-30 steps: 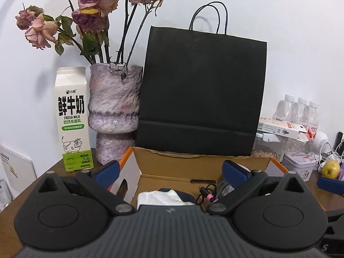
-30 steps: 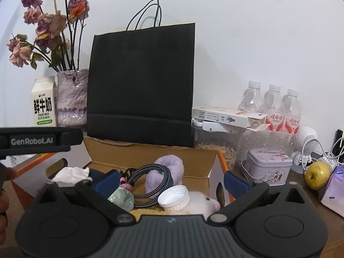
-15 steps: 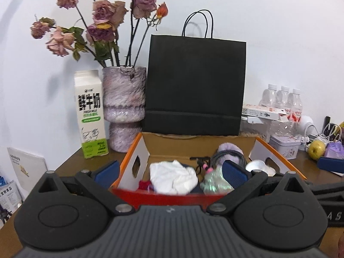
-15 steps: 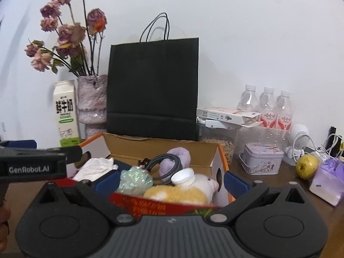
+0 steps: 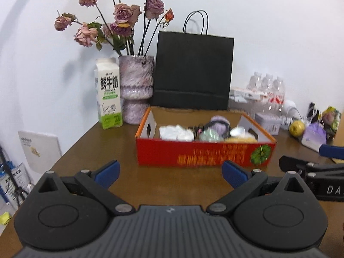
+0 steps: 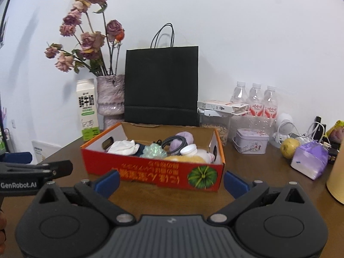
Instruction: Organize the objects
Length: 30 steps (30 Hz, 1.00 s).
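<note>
A red and orange cardboard box [image 5: 204, 157] [image 6: 150, 172] stands on the brown table [image 5: 107, 146], open at the top. Inside lie a white cloth [image 5: 175, 132] [image 6: 124, 147], a coiled cable on a purple plush [image 6: 180, 139], a greenish crinkled wad [image 6: 153, 150], a white lid [image 6: 188, 149] and a yellow plush toy [image 6: 185, 158]. My left gripper [image 5: 169, 173] is open, empty, and back from the box's front. My right gripper [image 6: 171, 181] is open and empty too, just before the box.
Behind the box stand a black paper bag [image 5: 193, 71], a vase of dried roses [image 5: 136, 86] and a milk carton [image 5: 108, 92]. To the right are water bottles [image 6: 254, 99], a tin [image 6: 251, 140], a pear [image 6: 290, 147], a purple pack [image 6: 309, 161] and cables.
Both grippers have pulled back and away from the box, which now shows whole with its red front; earlier they hovered right over its contents. Both stayed open.
</note>
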Available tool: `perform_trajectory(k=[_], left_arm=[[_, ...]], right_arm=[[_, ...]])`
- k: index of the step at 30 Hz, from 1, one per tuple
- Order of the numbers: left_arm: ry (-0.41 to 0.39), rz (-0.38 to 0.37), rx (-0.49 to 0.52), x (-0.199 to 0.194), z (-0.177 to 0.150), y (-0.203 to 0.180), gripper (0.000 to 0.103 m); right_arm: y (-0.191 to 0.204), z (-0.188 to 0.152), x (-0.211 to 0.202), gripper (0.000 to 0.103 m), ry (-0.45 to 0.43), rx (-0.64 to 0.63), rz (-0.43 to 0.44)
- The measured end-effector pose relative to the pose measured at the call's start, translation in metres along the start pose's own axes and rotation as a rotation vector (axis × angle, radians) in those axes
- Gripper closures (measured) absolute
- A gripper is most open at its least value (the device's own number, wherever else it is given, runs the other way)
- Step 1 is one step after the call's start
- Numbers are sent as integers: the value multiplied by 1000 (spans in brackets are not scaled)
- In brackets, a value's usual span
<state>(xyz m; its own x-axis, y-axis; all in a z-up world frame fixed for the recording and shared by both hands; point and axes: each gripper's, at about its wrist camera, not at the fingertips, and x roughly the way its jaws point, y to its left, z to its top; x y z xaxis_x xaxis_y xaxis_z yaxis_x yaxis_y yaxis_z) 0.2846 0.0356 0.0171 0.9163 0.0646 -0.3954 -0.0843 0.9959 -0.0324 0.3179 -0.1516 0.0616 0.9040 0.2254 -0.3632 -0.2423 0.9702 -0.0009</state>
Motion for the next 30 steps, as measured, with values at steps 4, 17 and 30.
perform_trajectory(k=[4,17,30], left_arm=[[24,2,13,-29,-10,1,0],[53,22,24,-99,-41,5,0],[43,32,16,-122,-47,8,0]], right_arm=[[4,-10,-28,0,25,10,21],[8,-39,-95,0,71,27,33],[13,-44,-120,0,59,20,39]])
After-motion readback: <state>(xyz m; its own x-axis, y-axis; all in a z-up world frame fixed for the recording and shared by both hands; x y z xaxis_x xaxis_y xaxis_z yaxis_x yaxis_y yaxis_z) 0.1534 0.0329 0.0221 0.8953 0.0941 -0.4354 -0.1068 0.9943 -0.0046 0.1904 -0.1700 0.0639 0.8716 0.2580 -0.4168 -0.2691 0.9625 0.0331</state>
